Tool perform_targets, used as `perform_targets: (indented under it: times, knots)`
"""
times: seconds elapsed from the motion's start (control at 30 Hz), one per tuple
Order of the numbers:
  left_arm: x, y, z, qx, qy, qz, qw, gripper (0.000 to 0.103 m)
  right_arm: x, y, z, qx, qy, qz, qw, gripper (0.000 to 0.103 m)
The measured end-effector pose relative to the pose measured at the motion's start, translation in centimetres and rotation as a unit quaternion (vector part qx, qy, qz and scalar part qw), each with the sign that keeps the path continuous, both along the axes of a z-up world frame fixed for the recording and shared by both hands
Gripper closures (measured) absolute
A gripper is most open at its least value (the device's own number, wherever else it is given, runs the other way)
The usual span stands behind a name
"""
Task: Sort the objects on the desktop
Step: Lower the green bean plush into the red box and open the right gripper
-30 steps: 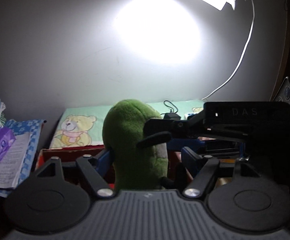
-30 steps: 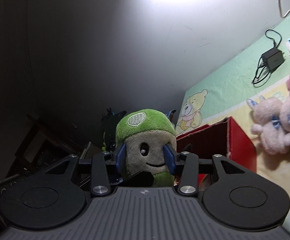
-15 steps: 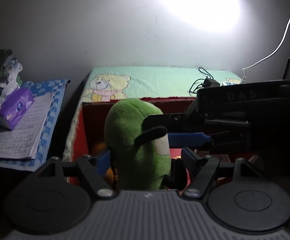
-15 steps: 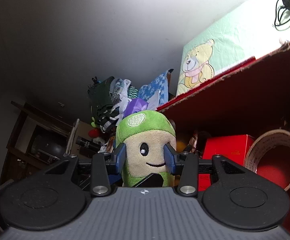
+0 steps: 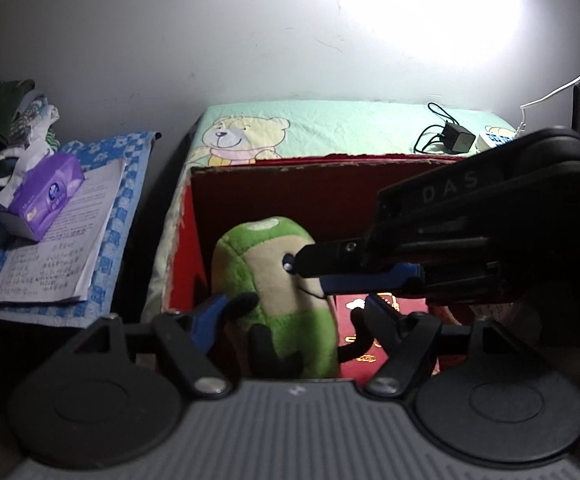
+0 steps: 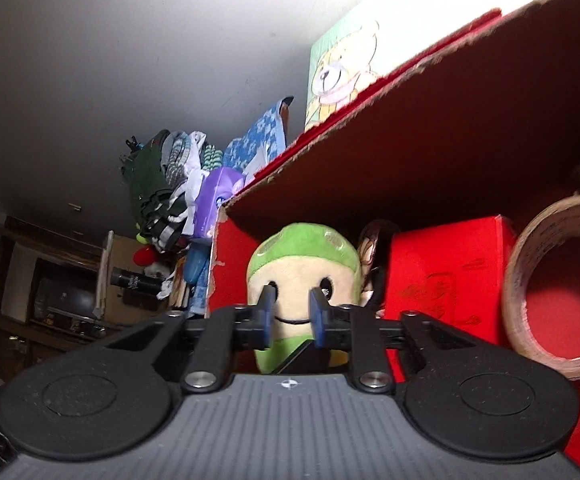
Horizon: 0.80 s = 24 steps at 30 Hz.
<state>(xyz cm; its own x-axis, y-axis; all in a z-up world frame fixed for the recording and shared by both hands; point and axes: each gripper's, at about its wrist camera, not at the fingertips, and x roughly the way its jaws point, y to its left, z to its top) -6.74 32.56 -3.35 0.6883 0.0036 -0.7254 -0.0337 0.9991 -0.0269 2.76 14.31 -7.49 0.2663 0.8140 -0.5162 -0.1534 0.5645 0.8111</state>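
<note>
Inside the red cardboard box (image 5: 249, 184), near its left wall, the green plush toy (image 5: 273, 280) is standing upright. The left gripper (image 5: 294, 312) is opening, its blue pads (image 5: 209, 316) flanking the toy with no clear contact. The right gripper (image 6: 290, 316) is closing in front of the toy's face, nothing between its pads. Risk lies in withdrawal: a finger could be snagging the plush, tipping it against the red packet (image 6: 450, 276) beside it or dragging it back over the box's rim.
</note>
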Motion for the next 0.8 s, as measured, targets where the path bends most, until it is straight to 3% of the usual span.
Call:
perform_targets:
  times: [0.27,0.6,0.8]
  knots:
    - [0.0,-0.1,-0.2,0.028,-0.002,0.007,0.9996,0.026,0.4,0.4,-0.2,0.000,0.002,0.019,1.000,0.081]
    - [1.3,-1.0,-1.1,0.069,0.025,0.017,0.9972,0.026,0.6,-0.5,-1.3,0.018,0.024,0.016,0.999,0.077]
    - [1.5,-1.3,-1.5,0.084,0.033,0.023,0.9957,0.026,0.5,-0.1,-0.9,0.008,0.011,0.022,1.000,0.077]
